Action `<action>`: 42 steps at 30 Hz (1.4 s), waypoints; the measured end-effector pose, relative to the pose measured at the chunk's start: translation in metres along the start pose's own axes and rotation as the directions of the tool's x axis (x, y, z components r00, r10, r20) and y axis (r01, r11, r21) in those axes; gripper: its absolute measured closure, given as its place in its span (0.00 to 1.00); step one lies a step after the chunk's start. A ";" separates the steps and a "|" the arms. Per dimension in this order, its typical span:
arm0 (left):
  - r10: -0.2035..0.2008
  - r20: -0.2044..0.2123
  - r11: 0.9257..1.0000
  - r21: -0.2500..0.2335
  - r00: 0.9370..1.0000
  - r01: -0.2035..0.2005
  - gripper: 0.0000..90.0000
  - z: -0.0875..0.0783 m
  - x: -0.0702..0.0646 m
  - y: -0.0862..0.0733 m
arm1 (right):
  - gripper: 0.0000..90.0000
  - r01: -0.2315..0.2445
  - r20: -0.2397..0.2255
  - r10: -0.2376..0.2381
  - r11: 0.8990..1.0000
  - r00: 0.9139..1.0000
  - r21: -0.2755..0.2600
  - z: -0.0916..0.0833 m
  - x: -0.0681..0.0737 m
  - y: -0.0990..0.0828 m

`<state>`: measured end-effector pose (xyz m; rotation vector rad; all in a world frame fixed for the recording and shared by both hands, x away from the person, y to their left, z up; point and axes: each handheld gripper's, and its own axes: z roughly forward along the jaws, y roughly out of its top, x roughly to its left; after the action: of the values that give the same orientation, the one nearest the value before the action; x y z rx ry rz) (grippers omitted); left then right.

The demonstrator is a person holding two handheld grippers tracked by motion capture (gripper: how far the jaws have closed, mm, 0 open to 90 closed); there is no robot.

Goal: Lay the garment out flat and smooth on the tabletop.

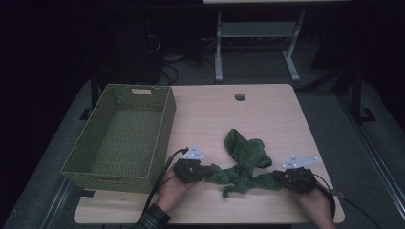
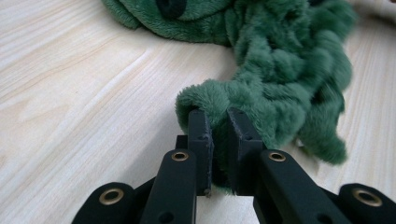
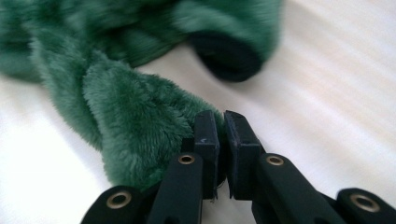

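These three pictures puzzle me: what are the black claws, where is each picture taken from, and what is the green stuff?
A person sits at a wooden table, holding a hand-worked two-jaw gripper in each hand. The high view looks down from above; each of the other two comes from a camera riding on one gripper, looking along its black jaws. The left gripper and the right gripper are each shut on an end of a fuzzy green cloth, which lies bunched on the table between them. A green woven basket stands at the left, with nothing inside.
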<state>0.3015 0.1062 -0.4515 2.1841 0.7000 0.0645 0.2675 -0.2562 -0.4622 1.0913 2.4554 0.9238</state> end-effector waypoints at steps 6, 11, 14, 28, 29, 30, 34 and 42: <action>-0.035 0.015 0.999 0.014 0.999 0.035 0.90 -0.007 -0.003 -0.010 | 0.93 -0.011 0.009 0.011 1.000 1.000 0.000 0.015 -0.015 0.016; -0.020 0.029 0.999 0.046 0.999 0.018 0.88 -0.007 -0.014 -0.017 | 0.91 -0.009 -0.018 0.009 1.000 1.000 -0.012 0.014 -0.011 0.017; -0.011 0.031 0.999 0.044 0.999 0.009 0.79 -0.008 -0.017 -0.013 | 0.85 -0.021 -0.030 0.020 0.999 0.999 -0.041 0.009 -0.011 0.016; 0.038 0.012 0.999 -0.034 0.999 -0.038 0.61 -0.005 0.007 0.050 | 0.64 -0.093 -0.047 0.086 0.984 0.995 -0.151 -0.010 -0.024 0.029; 0.044 0.014 0.998 -0.034 0.999 -0.043 0.61 -0.001 0.010 0.056 | 0.64 -0.096 -0.049 0.090 0.984 0.995 -0.148 -0.007 -0.026 0.030; 0.045 0.016 0.998 -0.036 0.999 -0.044 0.61 0.003 0.012 0.060 | 0.63 -0.099 -0.050 0.093 0.984 0.994 -0.147 -0.005 -0.028 0.030; 0.059 0.029 0.997 -0.047 0.998 -0.057 0.59 0.021 0.021 0.079 | 0.61 -0.127 -0.072 0.118 0.983 0.990 -0.133 0.002 -0.034 0.033; 0.067 0.072 0.997 -0.051 0.995 -0.063 0.52 0.057 0.036 0.104 | 0.61 -0.164 -0.123 0.151 0.982 0.981 -0.098 0.017 -0.040 0.034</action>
<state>0.3955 0.0320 -0.4205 2.1513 0.5801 0.0336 0.3216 -0.2615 -0.4518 1.2412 2.4033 1.1839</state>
